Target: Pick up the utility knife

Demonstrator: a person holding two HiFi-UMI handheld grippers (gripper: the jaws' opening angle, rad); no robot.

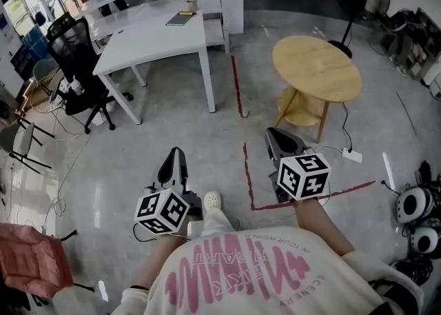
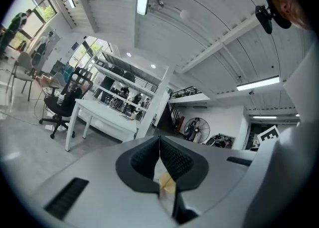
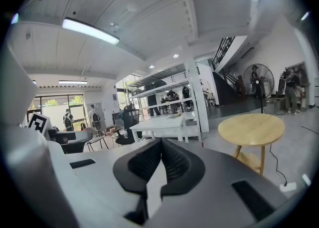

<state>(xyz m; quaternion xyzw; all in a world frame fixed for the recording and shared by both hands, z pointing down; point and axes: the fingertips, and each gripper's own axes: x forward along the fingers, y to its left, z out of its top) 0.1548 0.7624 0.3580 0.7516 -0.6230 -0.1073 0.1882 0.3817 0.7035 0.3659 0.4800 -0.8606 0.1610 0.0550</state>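
The right gripper (image 1: 279,140) is held low, just short of the round table (image 1: 317,69), above the red tape (image 1: 246,169) on the floor. In the right gripper view its jaws are pressed together with nothing between them, and the round table stands ahead and to the right. The left gripper (image 1: 173,158) is well to the left of the round table, beside the person's shoe (image 1: 212,201). Its jaws are also pressed together and empty, and they point level toward the desk (image 2: 102,114). The desk stands left of the round table and beyond it, with a chair (image 1: 76,58) further left. A dark flat item (image 1: 180,18) lies on the desk's far end. A power strip (image 1: 351,156) lies on the floor just in front of the round table. The knife cannot be made out in any view.
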